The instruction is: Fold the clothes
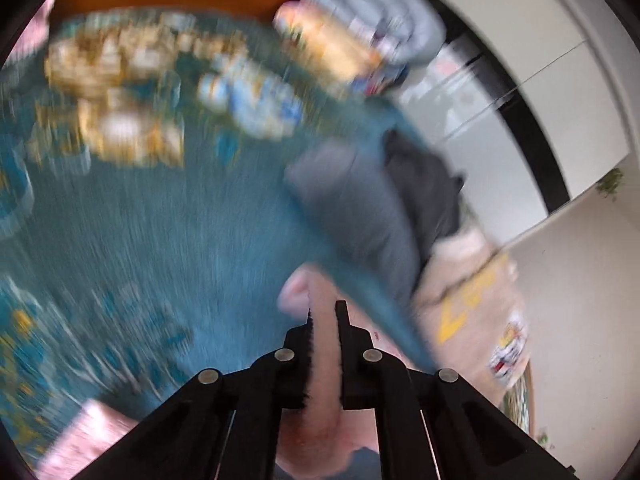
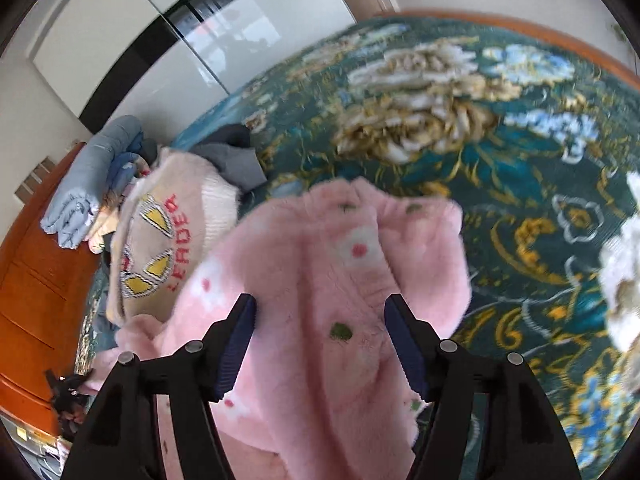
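A fluffy pink garment (image 2: 320, 300) with white flowers and green dots lies bunched on the teal floral bedspread (image 2: 500, 208). My right gripper (image 2: 320, 312) is open, its jaws wide apart just above the garment. My left gripper (image 1: 324, 312) is shut on a fold of the same pink garment (image 1: 322, 360), which runs between its fingers; the left wrist view is blurred. A pink corner (image 1: 80, 440) shows at the lower left there.
A beige sweater (image 2: 160, 240) with red letters, a dark grey garment (image 2: 236, 160) and a folded light blue garment (image 2: 92, 184) lie piled at the bed's edge. The beige sweater (image 1: 472, 300) and grey garment (image 1: 360, 208) show in the left wrist view. An orange wooden headboard (image 2: 36, 300) stands behind.
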{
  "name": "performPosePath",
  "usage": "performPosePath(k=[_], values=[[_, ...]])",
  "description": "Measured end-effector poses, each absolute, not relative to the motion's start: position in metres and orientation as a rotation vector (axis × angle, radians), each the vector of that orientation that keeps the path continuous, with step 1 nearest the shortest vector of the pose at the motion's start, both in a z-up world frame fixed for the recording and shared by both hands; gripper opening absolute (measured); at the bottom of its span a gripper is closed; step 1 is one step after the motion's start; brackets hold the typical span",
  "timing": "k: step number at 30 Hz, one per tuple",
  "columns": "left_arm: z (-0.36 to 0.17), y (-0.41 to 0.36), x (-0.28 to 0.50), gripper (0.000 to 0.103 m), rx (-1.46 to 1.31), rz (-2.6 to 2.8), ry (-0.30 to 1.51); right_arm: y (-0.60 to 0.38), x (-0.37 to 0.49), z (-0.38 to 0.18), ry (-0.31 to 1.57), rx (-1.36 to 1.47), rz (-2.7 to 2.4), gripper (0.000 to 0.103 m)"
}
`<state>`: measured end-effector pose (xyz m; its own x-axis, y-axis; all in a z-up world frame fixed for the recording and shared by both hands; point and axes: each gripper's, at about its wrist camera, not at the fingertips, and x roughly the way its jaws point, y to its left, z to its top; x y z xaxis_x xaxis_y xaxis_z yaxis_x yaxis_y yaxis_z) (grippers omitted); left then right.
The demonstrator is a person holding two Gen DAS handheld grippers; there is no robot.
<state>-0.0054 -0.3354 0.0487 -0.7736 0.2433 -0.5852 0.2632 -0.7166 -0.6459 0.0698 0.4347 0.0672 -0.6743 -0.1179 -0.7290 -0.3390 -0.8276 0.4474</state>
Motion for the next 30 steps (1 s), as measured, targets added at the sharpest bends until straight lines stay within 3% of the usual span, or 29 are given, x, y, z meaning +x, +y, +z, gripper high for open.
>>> performPosePath(k=[1,2,8,12,16,20,22,24,30], values=[[0.06,-0.341,0.0,0.005,1.008,-2.714,1.159,0.433,0.067,0.064,0.87,-1.206,2.612,0.044],[0.068,-0.347,0.004,0.005,0.972,-2.72,1.154,0.432,0.067,0.062,0.88,-1.194,2.601,0.006],[0.067,-0.384,0.034,0.005,0.904,-2.666,1.157,0.452,0.121,0.105,0.953,-0.848,2.657,0.0],[0.036,-0.391,0.048,0.005,0.987,-2.579,1.177,0.483,0.178,0.131,0.929,-0.639,2.615,0.0],[0.014,-0.385,0.047,0.005,1.027,-2.519,1.256,0.506,0.201,0.104,0.994,-0.735,2.523,0.0],[0.019,-0.377,0.04,0.005,1.046,-2.539,1.252,0.485,0.164,0.094,0.948,-0.86,2.581,0.003],[0.028,-0.376,0.041,0.005,1.03,-2.565,1.238,0.473,0.142,0.091,0.907,-0.926,2.613,0.012],[0.032,-0.376,0.041,0.005,1.019,-2.579,1.232,0.461,0.119,0.088,0.865,-0.991,2.643,0.043],[0.032,-0.38,0.047,0.005,1.03,-2.57,1.243,0.447,0.058,0.068,0.729,-1.17,2.599,0.051]])
